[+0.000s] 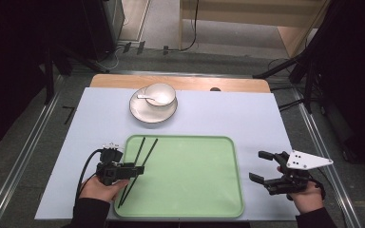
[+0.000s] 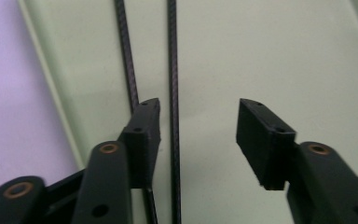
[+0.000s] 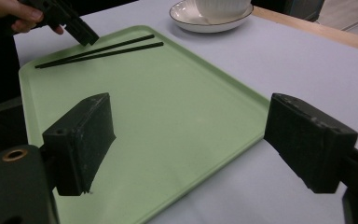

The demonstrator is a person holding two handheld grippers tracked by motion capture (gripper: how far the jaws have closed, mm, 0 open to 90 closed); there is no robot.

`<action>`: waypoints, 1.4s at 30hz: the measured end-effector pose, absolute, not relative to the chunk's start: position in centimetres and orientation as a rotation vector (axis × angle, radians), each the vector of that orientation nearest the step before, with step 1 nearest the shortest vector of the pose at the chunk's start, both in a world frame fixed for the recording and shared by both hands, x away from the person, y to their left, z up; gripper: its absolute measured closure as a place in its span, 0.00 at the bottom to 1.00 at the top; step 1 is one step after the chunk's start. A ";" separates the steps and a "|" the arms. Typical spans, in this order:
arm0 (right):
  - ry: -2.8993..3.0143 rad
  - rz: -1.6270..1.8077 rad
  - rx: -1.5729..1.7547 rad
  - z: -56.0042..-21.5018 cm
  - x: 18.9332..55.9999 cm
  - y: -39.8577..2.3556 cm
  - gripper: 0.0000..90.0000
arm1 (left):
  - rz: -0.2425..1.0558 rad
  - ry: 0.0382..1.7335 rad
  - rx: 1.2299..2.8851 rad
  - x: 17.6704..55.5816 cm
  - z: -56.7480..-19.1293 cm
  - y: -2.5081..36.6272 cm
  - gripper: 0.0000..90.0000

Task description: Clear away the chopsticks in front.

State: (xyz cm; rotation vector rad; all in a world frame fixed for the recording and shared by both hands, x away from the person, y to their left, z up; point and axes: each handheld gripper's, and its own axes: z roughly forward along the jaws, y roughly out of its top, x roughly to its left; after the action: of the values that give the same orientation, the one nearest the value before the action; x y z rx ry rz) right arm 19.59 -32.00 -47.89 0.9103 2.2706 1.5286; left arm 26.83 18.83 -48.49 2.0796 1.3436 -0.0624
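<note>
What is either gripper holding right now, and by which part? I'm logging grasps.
Nothing is held. The left gripper is open over the chopsticks, which lie on the green tray; the right gripper is open and empty.

**Two black chopsticks on the green tray**

The two chopsticks are thin, straight and black, with a faintly textured, woven-looking surface in the left gripper view. They lie flat on the pale green tray, at its left side, in the lower left of the high view. There they run slantwise from lower left to upper right, close together at their lower ends and a little further apart toward the tray's far edge. In the right gripper view they show at the upper left, side by side and nearly parallel. Both rest inside the tray's raised rim, just beside its left edge.
</note>
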 end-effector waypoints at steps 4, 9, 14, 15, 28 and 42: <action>2.264 1.547 0.909 -47.9 19.6 -32.0 0.18 | -0.026 1.265 2.123 27.8 -48.5 19.5 0.42; 2.272 1.539 0.918 -48.0 19.7 -32.0 0.18 | -0.042 1.203 2.124 28.6 -48.2 20.4 0.39; 2.271 1.536 0.924 -48.1 19.6 -32.0 0.18 | -0.019 1.135 2.181 28.7 -48.0 21.0 0.38; 2.268 1.538 0.925 -48.1 19.6 -32.1 0.18 | -0.011 1.116 2.196 28.7 -48.0 21.1 0.38; 2.264 1.536 0.942 -48.1 19.4 -32.3 0.18 | 0.119 1.054 2.162 28.3 -47.2 25.5 0.35; 2.264 1.538 0.940 -48.1 19.4 -32.3 0.18 | 0.185 1.045 2.092 27.8 -46.8 28.7 0.35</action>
State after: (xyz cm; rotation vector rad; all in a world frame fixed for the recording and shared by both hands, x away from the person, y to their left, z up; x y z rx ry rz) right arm 19.40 -32.30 -48.12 0.9401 2.2641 1.5383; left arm 27.76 28.72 -46.80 2.0921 1.0454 0.1846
